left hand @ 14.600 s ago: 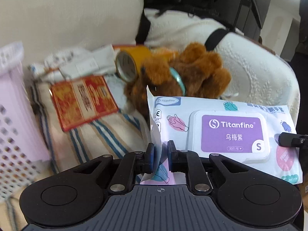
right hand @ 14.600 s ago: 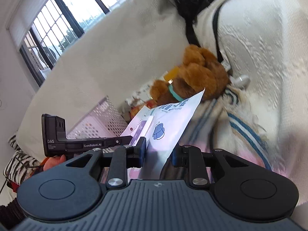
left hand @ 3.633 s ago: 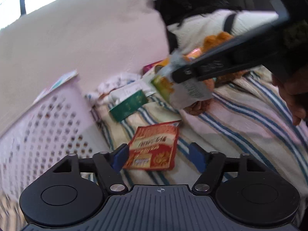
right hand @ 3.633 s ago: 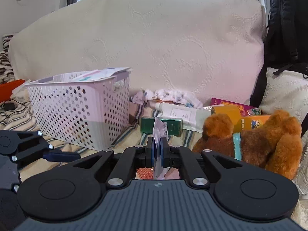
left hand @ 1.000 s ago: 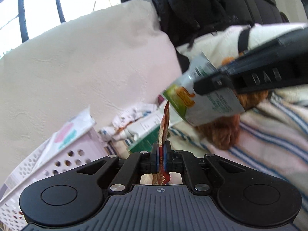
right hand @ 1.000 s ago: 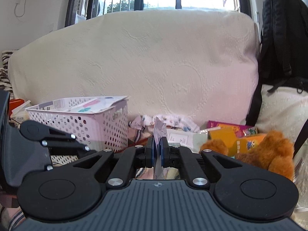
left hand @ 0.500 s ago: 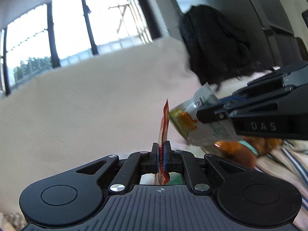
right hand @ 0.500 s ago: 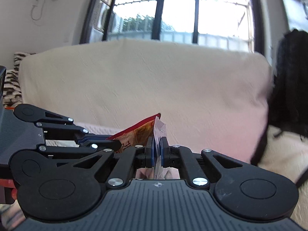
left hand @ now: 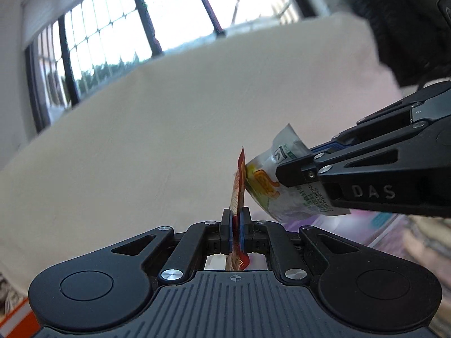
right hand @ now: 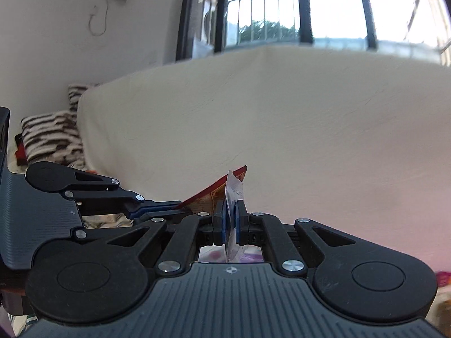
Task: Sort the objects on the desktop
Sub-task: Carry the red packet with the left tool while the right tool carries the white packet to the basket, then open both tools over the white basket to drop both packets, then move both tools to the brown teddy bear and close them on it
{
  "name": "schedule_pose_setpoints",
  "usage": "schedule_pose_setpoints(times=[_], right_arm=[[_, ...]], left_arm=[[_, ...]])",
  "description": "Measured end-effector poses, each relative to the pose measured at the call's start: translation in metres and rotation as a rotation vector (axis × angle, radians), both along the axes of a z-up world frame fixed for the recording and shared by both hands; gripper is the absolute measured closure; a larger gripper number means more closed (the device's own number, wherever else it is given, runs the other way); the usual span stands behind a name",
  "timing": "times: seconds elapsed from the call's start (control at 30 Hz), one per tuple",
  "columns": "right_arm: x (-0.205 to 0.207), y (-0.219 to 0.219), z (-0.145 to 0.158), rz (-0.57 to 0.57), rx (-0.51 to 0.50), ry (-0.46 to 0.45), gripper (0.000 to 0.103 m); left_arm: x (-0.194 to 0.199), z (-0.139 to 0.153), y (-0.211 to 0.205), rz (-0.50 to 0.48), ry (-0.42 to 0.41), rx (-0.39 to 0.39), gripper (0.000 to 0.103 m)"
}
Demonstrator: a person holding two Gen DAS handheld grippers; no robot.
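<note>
Clamping a thin red packet [left hand: 238, 186] edge-on between its closed jaws, the left gripper [left hand: 236, 232] holds it upright in the air before a cream-covered sofa back [left hand: 141, 146], the packet's top standing clear above the fingertips and its lower corner poking out beneath them. Just beside it on the right of the left wrist view, the right gripper [left hand: 293, 176] reaches in from the side, its jaws pressed shut on a crinkled white pouch with green and orange print [left hand: 270, 188]; the pouch's printed face touches or nearly touches the red packet's edge. From the right wrist view the same pouch [right hand: 233, 194] shows as a thin white sliver pinched between the right gripper's [right hand: 230, 226] blue pads [right hand: 222, 222], with the red packet [right hand: 217, 194] slanting up just behind it, held by the left gripper [right hand: 177, 207] coming in from the left. Both items hang well above whatever lies below, which is blurred. Barred windows [right hand: 282, 8] sit above the sofa back, and a striped cushion [right hand: 52, 138] lies at the sofa's far left end.
</note>
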State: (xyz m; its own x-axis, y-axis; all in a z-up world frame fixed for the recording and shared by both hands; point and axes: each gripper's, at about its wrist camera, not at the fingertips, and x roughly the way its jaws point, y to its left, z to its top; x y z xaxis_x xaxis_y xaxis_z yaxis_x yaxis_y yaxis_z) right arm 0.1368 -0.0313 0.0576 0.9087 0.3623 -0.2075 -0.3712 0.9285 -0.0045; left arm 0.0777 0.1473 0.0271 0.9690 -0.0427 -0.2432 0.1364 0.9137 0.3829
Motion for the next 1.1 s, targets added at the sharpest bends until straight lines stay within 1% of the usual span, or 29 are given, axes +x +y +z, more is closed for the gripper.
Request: schedule_pose_setpoints(times=[0.03, 0.1, 0.13, 0.17, 0.2, 0.23, 0.27, 0.3, 0.37, 0.47, 0.6, 0.7, 0.8, 0.87, 0.9, 0.97, 1.03, 1.1], right_arm=[[0.010, 0.005, -0.007, 0.004, 0.002, 0.018, 0.096], [0.027, 0.008, -0.019, -0.001, -0.002, 0.050, 0.095], [0.033, 0.008, -0.022, 0.002, 0.002, 0.065, 0.094], [0.038, 0.007, -0.026, 0.005, 0.012, 0.084, 0.091], [0.039, 0.004, -0.029, 0.001, 0.026, 0.091, 0.076], [0.041, 0.001, -0.032, -0.016, 0.040, 0.093, 0.066], [0.039, -0.001, -0.033, -0.034, 0.047, 0.088, 0.051], [0.037, -0.005, -0.034, -0.049, 0.052, 0.078, 0.048], [0.033, -0.014, -0.034, -0.061, 0.065, 0.058, 0.046], [0.023, -0.025, -0.032, -0.084, 0.080, 0.036, 0.039], [-0.003, -0.045, -0.026, -0.103, 0.113, -0.019, 0.030], [-0.024, -0.062, -0.023, -0.120, 0.129, -0.053, 0.028], [-0.049, -0.083, -0.026, -0.145, 0.090, -0.071, 0.026], [-0.061, -0.095, -0.028, -0.179, 0.063, -0.064, 0.026], [-0.066, -0.105, -0.031, -0.198, 0.067, -0.051, 0.026], [-0.077, -0.126, -0.039, -0.247, 0.092, -0.015, 0.026], [-0.089, -0.141, -0.048, -0.292, 0.120, 0.010, 0.026], [-0.107, -0.160, -0.057, -0.335, 0.172, 0.028, 0.026]], left_arm=[[0.005, -0.006, 0.005, 0.009, 0.017, -0.005, 0.100], [0.011, -0.017, 0.014, 0.027, 0.030, -0.011, 0.084], [0.013, -0.021, 0.016, 0.028, 0.030, -0.018, 0.066], [0.015, -0.024, 0.016, 0.044, 0.029, -0.018, 0.041], [0.016, -0.027, 0.015, 0.050, 0.021, -0.021, 0.019], [0.014, -0.029, 0.015, 0.053, -0.001, -0.027, 0.012], [0.010, -0.029, 0.015, 0.055, -0.025, -0.032, 0.006], [0.006, -0.028, 0.013, 0.054, -0.035, -0.032, 0.006], [0.003, -0.025, 0.010, 0.055, -0.044, -0.033, 0.006], [-0.003, -0.021, 0.006, 0.053, -0.054, -0.038, 0.006], [-0.014, -0.013, 0.000, 0.046, -0.076, -0.076, 0.005], [-0.023, -0.004, 0.002, 0.034, -0.093, -0.122, 0.004], [-0.038, 0.001, -0.007, 0.009, -0.108, -0.157, 0.004], [-0.049, 0.004, -0.016, -0.020, -0.112, -0.187, 0.004], [-0.054, 0.003, -0.024, -0.041, -0.116, -0.196, 0.003], [-0.061, 0.006, -0.042, -0.087, -0.119, -0.203, 0.003], [-0.072, 0.002, -0.060, -0.132, -0.122, -0.204, 0.003], [-0.081, -0.002, -0.083, -0.193, -0.109, -0.214, 0.003]])
